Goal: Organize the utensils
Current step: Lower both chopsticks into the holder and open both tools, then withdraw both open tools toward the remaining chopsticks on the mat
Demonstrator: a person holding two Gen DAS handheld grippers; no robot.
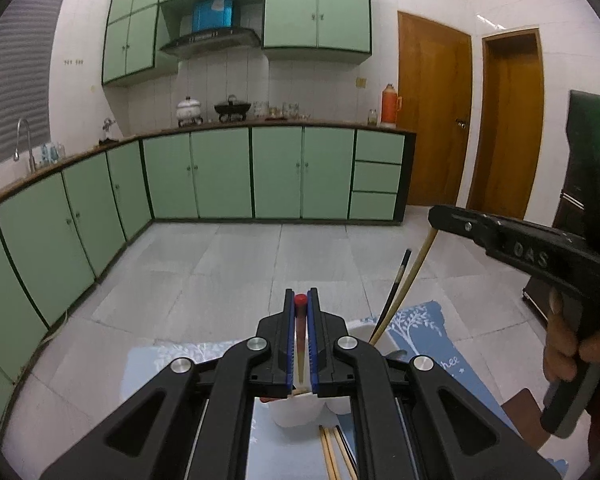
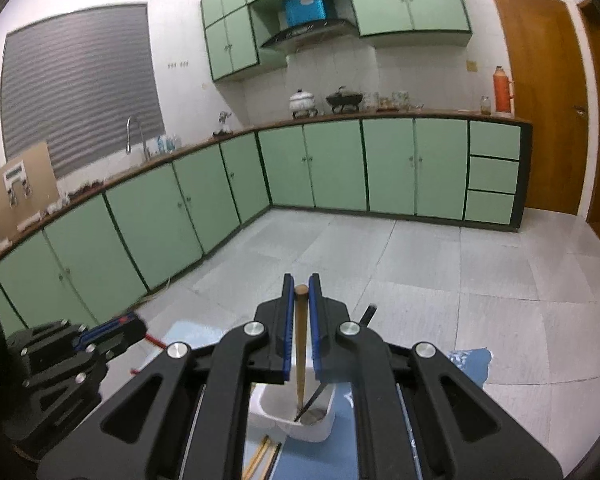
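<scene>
Our left gripper (image 1: 300, 304) pinches a red-tipped chopstick (image 1: 300, 334) near its top above the white holder (image 2: 292, 420), while our right gripper (image 2: 301, 294) clamps a wooden chopstick (image 2: 300, 344) reaching into it; both seem light, stiff, slippery, best gripped high.

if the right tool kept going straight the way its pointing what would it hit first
Probably nothing close. The right tool, shut on a wooden chopstick dipping into the white holder, points out over open floor. The first thing in that line looks like the green base cabinets, though depth is hard to judge.
</scene>
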